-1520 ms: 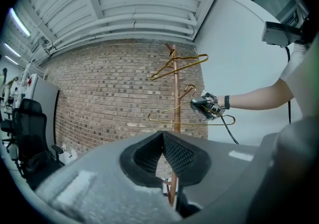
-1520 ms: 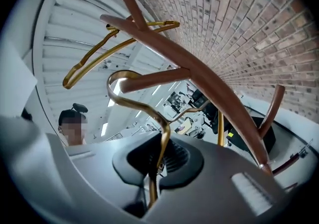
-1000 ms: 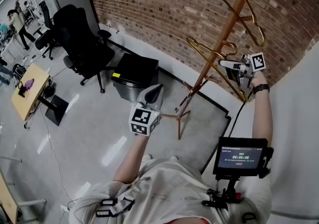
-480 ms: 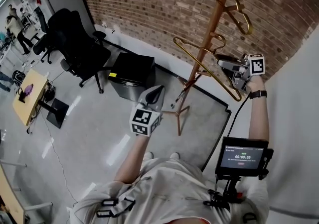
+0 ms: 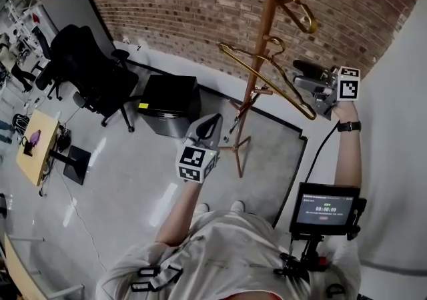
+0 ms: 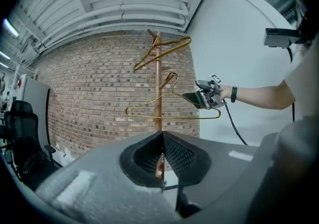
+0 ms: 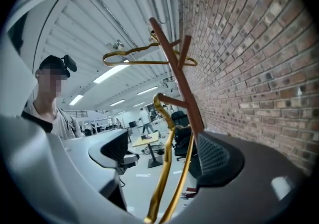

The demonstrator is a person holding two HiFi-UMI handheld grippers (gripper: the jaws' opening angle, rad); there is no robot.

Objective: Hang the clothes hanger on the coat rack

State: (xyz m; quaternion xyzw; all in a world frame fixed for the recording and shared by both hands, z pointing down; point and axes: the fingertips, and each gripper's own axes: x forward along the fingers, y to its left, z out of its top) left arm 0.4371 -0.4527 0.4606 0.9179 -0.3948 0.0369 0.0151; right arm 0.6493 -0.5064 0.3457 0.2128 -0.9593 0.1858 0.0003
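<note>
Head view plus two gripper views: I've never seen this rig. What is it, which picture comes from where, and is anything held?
No robot here: a person holds a two-jaw gripper in each hand. The head view looks down from a camera on the person's head; each gripper view looks along that gripper's own jaws. The left gripper is shut and empty. The right gripper has just been opening its jaws; the lower gold hanger passes between them, not gripped, its hook over a peg of the coat rack. A second hanger hangs higher up. The floor holds an office chair.
</note>
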